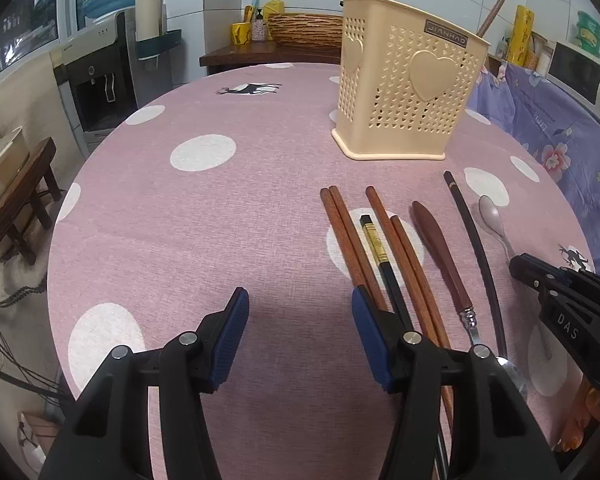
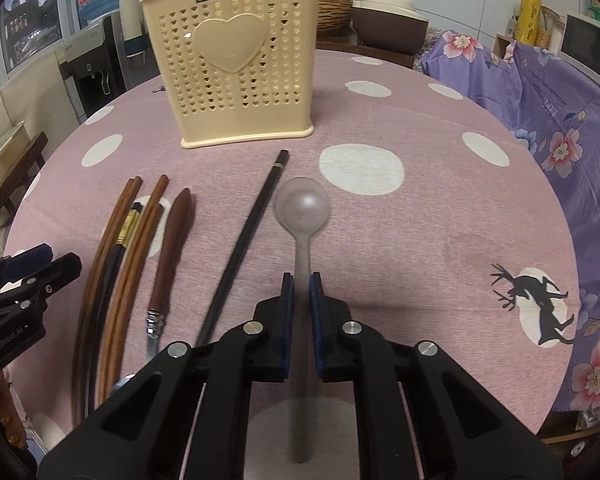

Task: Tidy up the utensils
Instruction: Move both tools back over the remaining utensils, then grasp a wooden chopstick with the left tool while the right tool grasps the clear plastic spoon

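Observation:
A row of utensils lies on the pink dotted tablecloth (image 1: pixel 220 208): brown wooden chopsticks (image 1: pixel 346 240), a black chopstick with a gold band (image 1: pixel 376 244), a wooden-handled utensil (image 1: pixel 440 248), a long black chopstick (image 1: pixel 476 240) and a grey spoon (image 2: pixel 302 204). Behind them stands a cream perforated holder (image 1: pixel 404 92) with one wooden handle (image 1: pixel 494 10) sticking out. My left gripper (image 1: pixel 300 308) is open just left of the row, nothing between its fingers; its right finger sits over the brown chopsticks. My right gripper (image 2: pixel 301 284) is shut on the grey spoon's handle, low at the cloth.
A purple floral cloth (image 2: pixel 560 120) drapes furniture along the table's right side. A water dispenser (image 1: pixel 100 80) and a wooden stool (image 1: pixel 24 200) stand to the left. A counter with a woven basket (image 1: pixel 304 28) lies behind the table.

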`<control>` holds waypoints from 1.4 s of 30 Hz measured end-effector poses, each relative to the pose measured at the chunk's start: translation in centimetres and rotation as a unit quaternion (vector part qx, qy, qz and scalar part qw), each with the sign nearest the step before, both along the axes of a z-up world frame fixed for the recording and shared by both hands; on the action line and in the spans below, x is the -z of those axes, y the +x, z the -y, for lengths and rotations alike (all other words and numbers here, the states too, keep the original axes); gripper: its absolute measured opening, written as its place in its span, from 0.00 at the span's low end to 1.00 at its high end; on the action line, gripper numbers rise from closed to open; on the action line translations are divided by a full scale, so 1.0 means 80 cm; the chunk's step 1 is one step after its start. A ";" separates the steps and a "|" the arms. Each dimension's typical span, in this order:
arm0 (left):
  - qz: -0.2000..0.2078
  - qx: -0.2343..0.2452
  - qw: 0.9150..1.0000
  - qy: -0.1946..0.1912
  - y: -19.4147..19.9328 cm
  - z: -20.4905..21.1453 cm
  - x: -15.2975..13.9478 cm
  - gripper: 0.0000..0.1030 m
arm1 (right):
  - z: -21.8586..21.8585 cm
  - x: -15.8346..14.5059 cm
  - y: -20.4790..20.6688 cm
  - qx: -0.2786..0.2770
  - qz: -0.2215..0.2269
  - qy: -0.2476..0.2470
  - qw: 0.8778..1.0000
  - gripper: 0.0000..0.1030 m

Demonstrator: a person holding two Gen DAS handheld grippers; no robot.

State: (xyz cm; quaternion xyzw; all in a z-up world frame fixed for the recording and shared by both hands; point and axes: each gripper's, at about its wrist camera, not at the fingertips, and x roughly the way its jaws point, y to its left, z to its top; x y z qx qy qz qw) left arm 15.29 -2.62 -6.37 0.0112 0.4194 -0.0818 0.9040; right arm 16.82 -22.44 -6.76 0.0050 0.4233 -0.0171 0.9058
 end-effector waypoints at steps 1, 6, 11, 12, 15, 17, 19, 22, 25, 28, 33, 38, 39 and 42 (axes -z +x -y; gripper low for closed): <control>0.001 0.003 1.000 0.001 -0.001 0.003 -0.001 0.52 | 0.005 0.000 0.000 0.004 0.002 -0.005 1.000 0.09; -0.001 0.016 1.000 0.010 -0.004 0.020 0.002 0.52 | 0.027 0.000 -0.002 0.017 0.003 -0.001 1.000 0.09; 0.005 0.011 1.000 0.027 -0.006 0.026 0.002 0.51 | 0.029 0.001 -0.003 0.018 0.006 0.001 1.000 0.09; 0.005 0.009 1.000 0.029 -0.006 0.026 0.001 0.51 | 0.029 0.001 -0.003 0.017 0.007 0.004 1.000 0.09; 0.000 0.004 0.999 0.033 -0.006 0.021 0.003 0.51 | 0.029 -0.001 -0.004 0.017 0.009 0.005 1.000 0.09; -0.002 0.002 1.000 0.027 -0.006 0.014 0.003 0.51 | 0.035 -0.004 -0.005 0.021 0.012 0.010 1.000 0.09; -0.003 -0.003 1.000 0.029 -0.004 0.009 0.003 0.51 | 0.040 -0.005 -0.003 0.024 0.010 0.015 1.000 0.10; -0.010 -0.005 1.000 0.019 0.002 0.002 0.003 0.51 | 0.047 -0.009 0.000 0.023 0.011 0.027 0.999 0.25; -0.012 -0.011 1.000 0.012 0.007 -0.004 0.001 0.51 | 0.050 -0.017 0.001 0.017 0.022 0.029 0.999 0.48; -0.012 -0.013 1.000 -0.004 0.010 -0.009 -0.003 0.51 | 0.053 -0.018 0.011 -0.004 0.015 0.045 0.999 0.48; -0.007 -0.020 1.000 -0.007 0.013 -0.014 -0.008 0.51 | 0.051 -0.009 0.037 -0.013 -0.010 0.033 0.999 0.48; -0.011 -0.029 0.999 -0.010 0.014 -0.022 -0.006 0.51 | 0.045 -0.001 0.059 -0.010 -0.024 0.017 1.000 0.48; -0.012 -0.030 0.999 -0.011 0.014 -0.023 -0.005 0.51 | 0.043 0.000 0.063 -0.007 -0.022 0.011 1.000 0.48; -0.013 -0.031 0.999 -0.010 0.014 -0.025 -0.004 0.51 | 0.043 0.001 0.071 0.000 -0.022 0.010 1.000 0.48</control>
